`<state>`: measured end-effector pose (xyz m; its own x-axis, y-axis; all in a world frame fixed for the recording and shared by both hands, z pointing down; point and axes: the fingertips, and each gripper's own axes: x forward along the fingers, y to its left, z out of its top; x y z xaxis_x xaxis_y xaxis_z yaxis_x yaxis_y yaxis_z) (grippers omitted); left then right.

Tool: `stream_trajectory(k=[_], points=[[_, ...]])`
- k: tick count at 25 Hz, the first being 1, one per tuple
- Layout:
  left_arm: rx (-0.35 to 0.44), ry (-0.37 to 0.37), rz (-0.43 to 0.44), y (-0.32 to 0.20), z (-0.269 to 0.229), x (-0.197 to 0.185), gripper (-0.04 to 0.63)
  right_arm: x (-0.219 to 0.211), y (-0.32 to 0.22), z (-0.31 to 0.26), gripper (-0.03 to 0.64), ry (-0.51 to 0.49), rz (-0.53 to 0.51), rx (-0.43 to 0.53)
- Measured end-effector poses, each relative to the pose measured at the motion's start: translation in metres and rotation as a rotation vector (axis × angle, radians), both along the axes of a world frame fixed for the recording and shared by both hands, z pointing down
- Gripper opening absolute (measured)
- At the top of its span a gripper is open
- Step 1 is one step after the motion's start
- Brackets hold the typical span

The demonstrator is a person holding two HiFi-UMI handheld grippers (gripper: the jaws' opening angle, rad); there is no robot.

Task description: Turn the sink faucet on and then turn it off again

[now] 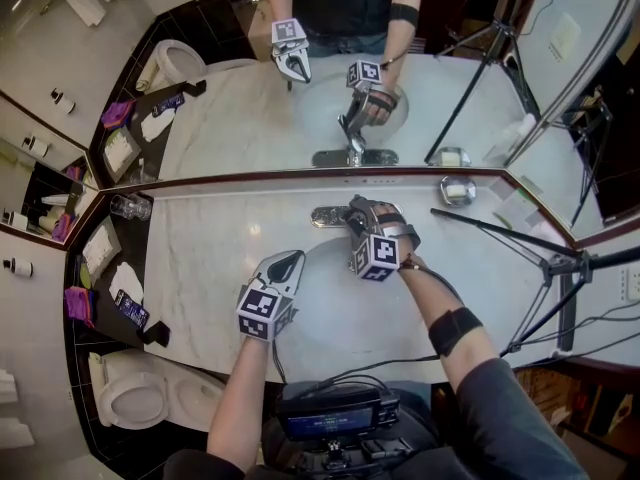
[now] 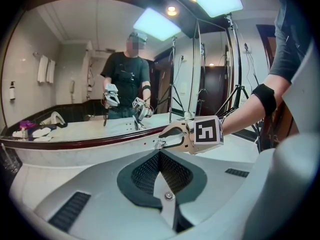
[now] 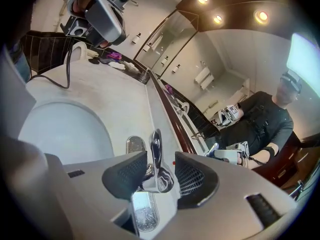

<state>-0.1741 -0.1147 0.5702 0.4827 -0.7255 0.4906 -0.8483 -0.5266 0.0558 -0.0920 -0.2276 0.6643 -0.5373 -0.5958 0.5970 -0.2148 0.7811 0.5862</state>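
Observation:
The chrome faucet (image 1: 328, 213) stands at the back of the white marble counter, behind the sink basin (image 1: 330, 303). My right gripper (image 1: 356, 220) is at the faucet. In the right gripper view its jaws stand open on either side of the upright chrome lever (image 3: 156, 154), with a gap at the right pad (image 3: 192, 176). No water is visible. My left gripper (image 1: 286, 264) hovers over the basin's left rim, shut and empty, its pads (image 2: 150, 171) pressed together. The right gripper (image 2: 169, 136) also shows ahead in the left gripper view.
A large mirror (image 1: 300, 108) runs along the back of the counter. A glass tumbler (image 1: 130, 206) and a tray of toiletries (image 1: 100, 248) sit at the left. A metal dish (image 1: 457, 190) and black tripod legs (image 1: 500, 233) are at the right. A toilet (image 1: 130, 398) stands lower left.

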Motion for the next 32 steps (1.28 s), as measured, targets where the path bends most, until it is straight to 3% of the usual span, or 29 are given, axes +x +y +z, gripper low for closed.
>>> stream_trajectory(k=[5,32], points=[[-0.014,0.004,-0.007,0.001,0.01,-0.005,0.002,-0.002,-0.004,0.009,0.106,0.026,-0.007,0.016],[-0.034,0.016,0.003,-0.007,0.018,0.002,0.002,-0.008,0.005,0.015,0.103,0.107,-0.064,0.147]])
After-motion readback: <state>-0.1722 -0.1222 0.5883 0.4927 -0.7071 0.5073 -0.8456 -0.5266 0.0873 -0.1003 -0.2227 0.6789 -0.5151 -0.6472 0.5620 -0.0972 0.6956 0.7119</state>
